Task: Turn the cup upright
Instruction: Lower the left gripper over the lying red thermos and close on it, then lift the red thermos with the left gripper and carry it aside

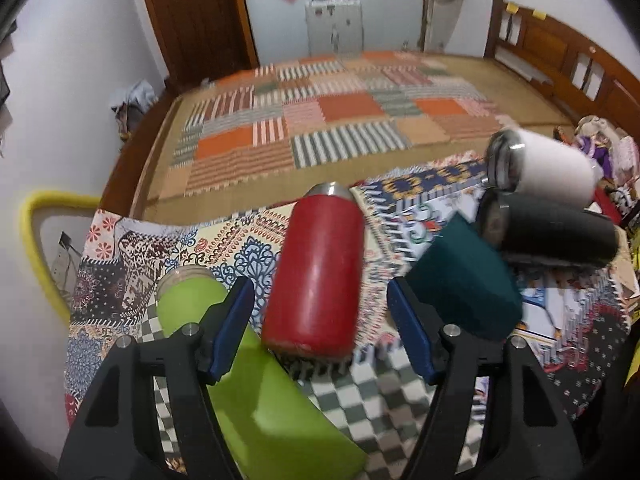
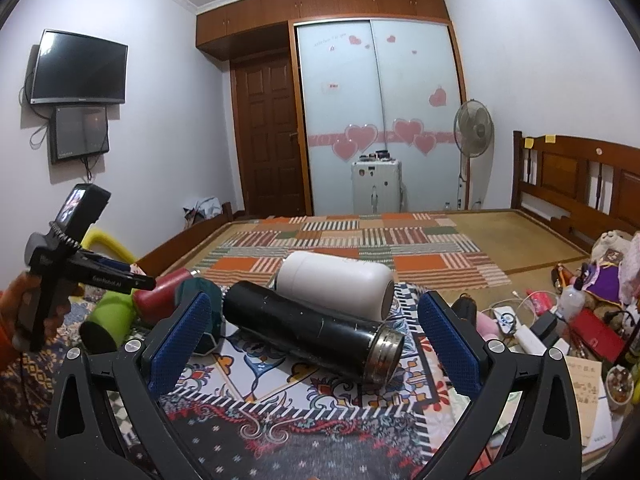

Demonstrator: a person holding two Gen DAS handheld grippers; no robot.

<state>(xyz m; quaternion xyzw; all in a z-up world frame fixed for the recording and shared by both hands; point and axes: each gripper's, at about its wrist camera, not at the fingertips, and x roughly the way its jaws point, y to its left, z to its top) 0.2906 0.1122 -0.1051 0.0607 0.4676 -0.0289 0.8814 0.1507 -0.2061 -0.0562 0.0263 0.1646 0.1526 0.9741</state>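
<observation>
**Five cups down on patterned cloth, both grippers spread**

Behind everything, a wide bed (image 2: 520, 236) under a patchwork mat (image 1: 320, 120), far edge lost to motion blur in the left wrist view. Nearer, a patterned cloth (image 2: 304, 408) carrying the cups, its right margin cut off by clutter too small to sort out.

Largest in the left wrist view: a lime green cup (image 1: 256, 392) lying on its side, lower end cut off by the frame, partly hidden behind the left finger pad (image 1: 232, 328). Next, a red cup (image 1: 316, 276), smeared by blur; steel end pointing away, probably tilted or lying down rather than standing, hard to say. Directly ahead of the left gripper (image 1: 322, 330), framed by its widely parted jaws, nothing pinched. Beside it a dark teal cup (image 1: 464, 280), outline soft, orientation unclear.

In the right wrist view, a black cup (image 2: 304, 328) lying on its side, threaded metal mouth toward the camera, touching a white cup (image 2: 336, 284) also on its side just behind. Right gripper (image 2: 316, 340) spread wide, jaws either side of the black cup, well clear of it. Teal cup mostly hidden behind the left blue pad (image 2: 180, 340).
</observation>
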